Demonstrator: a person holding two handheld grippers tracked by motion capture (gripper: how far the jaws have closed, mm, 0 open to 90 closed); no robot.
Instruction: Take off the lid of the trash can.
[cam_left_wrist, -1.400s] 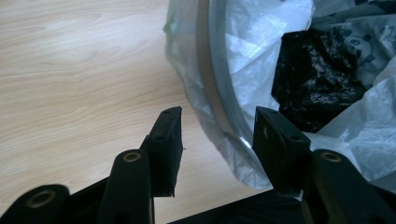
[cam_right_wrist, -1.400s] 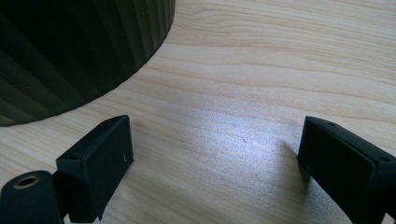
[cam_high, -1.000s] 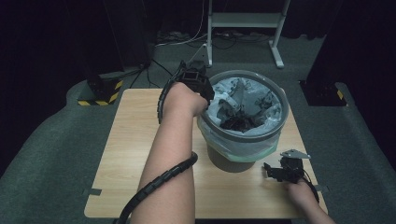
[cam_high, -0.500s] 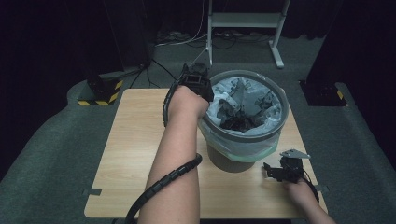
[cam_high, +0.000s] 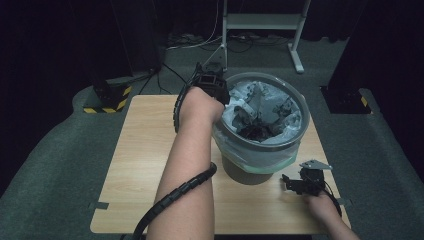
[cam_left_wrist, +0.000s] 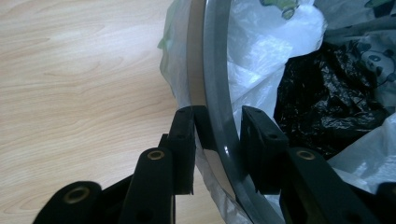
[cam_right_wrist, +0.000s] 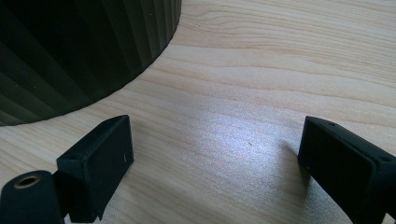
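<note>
A grey bin (cam_high: 301, 111) lined with a whitish plastic bag (cam_high: 280, 150) stands on the wooden table, with black rubbish (cam_left_wrist: 327, 102) inside. My left gripper (cam_high: 216, 86) is at the bin's far-left edge. In the left gripper view its jaws have just been closing. They now straddle the grey rim ring (cam_left_wrist: 215, 70) and bag edge, one pad outside and one inside, pressing on them; left gripper (cam_left_wrist: 218, 116). My right gripper (cam_high: 291, 184) rests low on the table by the bin's ribbed dark base (cam_right_wrist: 70, 51). Its jaws stand wide apart, with bare wood between them; right gripper (cam_right_wrist: 215, 140).
The table (cam_high: 145, 150) has open wood left of the bin and a narrow strip in front of it. A spiral cable (cam_high: 175, 195) trails along the left forearm. A white stand (cam_high: 260, 22) and black boxes sit on the floor beyond the table.
The left hand has edged slightly along the bin's far-left rim and settled there. The right hand and gripper have not moved.
</note>
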